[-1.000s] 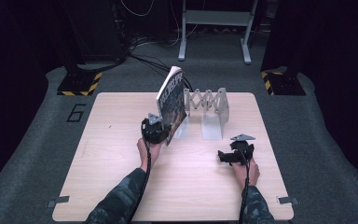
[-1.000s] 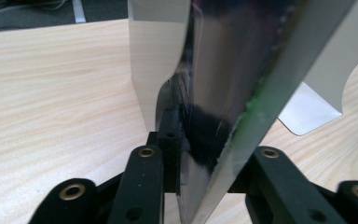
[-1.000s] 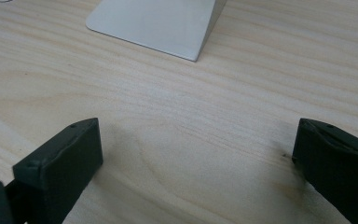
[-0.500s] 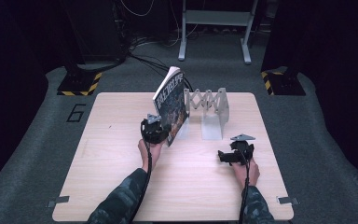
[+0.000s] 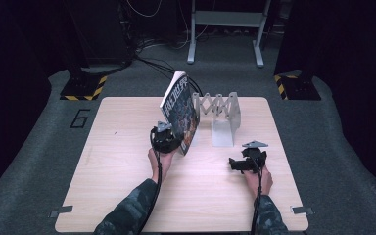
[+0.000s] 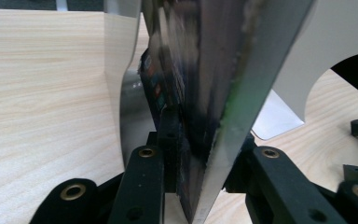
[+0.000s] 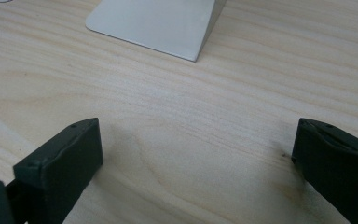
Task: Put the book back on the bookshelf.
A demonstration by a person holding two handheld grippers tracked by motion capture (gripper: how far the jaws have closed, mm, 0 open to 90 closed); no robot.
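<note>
A book (image 5: 178,110) with a dark printed cover stands tilted on its lower edge, its top leaning to the left, in front of the left end of a grey accordion book rack (image 5: 220,112). My left gripper (image 5: 169,142) holds the book's lower corner. In the left gripper view the book (image 6: 214,93) sits between the jaws with the pads against both covers; the jaws have just been opening a little. The rack's grey plate (image 6: 121,70) stands close behind. My right gripper (image 5: 232,164) rests on the table to the right, open, with bare wood between its jaws (image 7: 196,149).
The rack's flat base plate (image 7: 158,23) lies on the wooden table (image 5: 117,186) just ahead of the right gripper. Dark carpet, cables and a metal frame's legs (image 5: 225,29) surround the table.
The book and the left gripper have shifted slightly toward the near left. The right gripper has kept still.
</note>
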